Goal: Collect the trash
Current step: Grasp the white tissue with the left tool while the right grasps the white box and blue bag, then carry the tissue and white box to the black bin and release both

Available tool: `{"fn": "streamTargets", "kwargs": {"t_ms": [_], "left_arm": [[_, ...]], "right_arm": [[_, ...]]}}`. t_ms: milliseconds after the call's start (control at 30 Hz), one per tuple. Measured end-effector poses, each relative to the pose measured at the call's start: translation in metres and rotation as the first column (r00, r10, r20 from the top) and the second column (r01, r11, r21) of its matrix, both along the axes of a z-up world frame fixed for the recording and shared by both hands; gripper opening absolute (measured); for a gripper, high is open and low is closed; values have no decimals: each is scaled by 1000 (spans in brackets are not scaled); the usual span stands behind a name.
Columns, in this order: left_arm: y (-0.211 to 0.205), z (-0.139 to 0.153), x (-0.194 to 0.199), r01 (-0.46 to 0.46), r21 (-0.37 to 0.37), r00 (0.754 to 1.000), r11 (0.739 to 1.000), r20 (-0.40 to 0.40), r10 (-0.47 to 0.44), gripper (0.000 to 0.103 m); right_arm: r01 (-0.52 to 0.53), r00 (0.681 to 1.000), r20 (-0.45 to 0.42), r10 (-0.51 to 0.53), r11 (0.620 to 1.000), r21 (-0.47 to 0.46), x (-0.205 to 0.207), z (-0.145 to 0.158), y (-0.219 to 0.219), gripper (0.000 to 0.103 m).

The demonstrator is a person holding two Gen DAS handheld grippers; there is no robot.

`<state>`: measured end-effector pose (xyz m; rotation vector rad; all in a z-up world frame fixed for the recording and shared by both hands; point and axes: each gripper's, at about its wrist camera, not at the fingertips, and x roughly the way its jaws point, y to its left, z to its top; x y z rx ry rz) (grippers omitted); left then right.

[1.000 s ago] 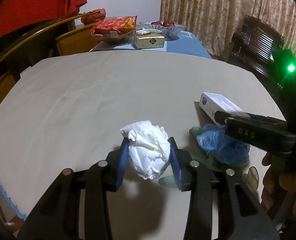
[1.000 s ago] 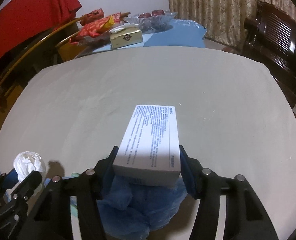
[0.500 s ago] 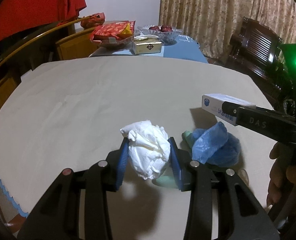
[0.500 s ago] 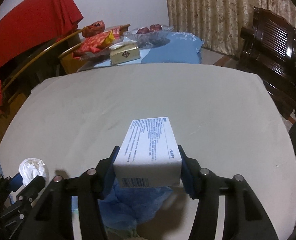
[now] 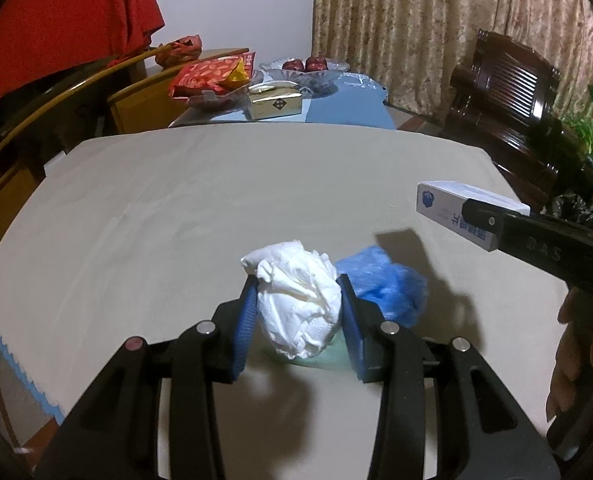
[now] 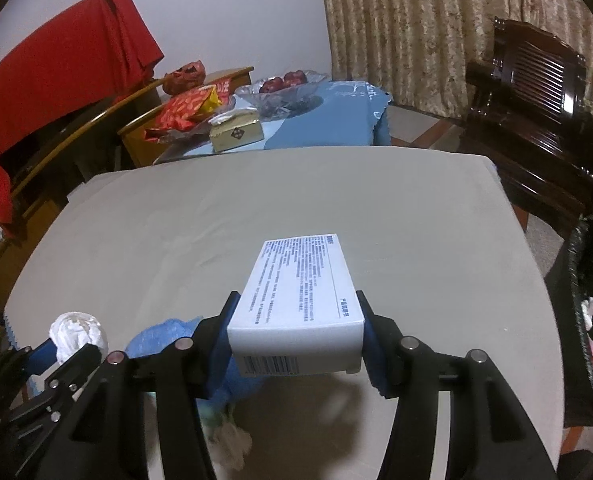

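I have lifted both loads off the counter point(image 6: 376, 208): left gripper point(image 5: 298, 312) clamped on the crumpled white tissue point(image 5: 298, 304), right gripper point(image 6: 296, 332) on the white printed cardboard box point(image 6: 300, 300), ready for binning.

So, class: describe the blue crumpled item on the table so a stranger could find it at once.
Start at the beige table. Near its front edge, between the two grippers, lies the crumpled blue plastic. Unlike the white tissue wad and white box, it is blue and unheld.
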<state>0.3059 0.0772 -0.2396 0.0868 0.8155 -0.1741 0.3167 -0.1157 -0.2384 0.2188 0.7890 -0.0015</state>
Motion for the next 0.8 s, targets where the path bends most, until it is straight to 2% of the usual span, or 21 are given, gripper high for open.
{"fn": "streamTargets", "kwargs": {"t_ms": [333,800], "left_arm": [[-51,31,-30,-1,-21,1000,1000,0,1,38],[-135,70,-59,30,-6,999,1000,18,-30,38]], "right_arm": [[16,1000,19,-16,1000,14,-38,19,-42,54],[34,997,73,-34,999,12,-87,55,-108,54]]}}
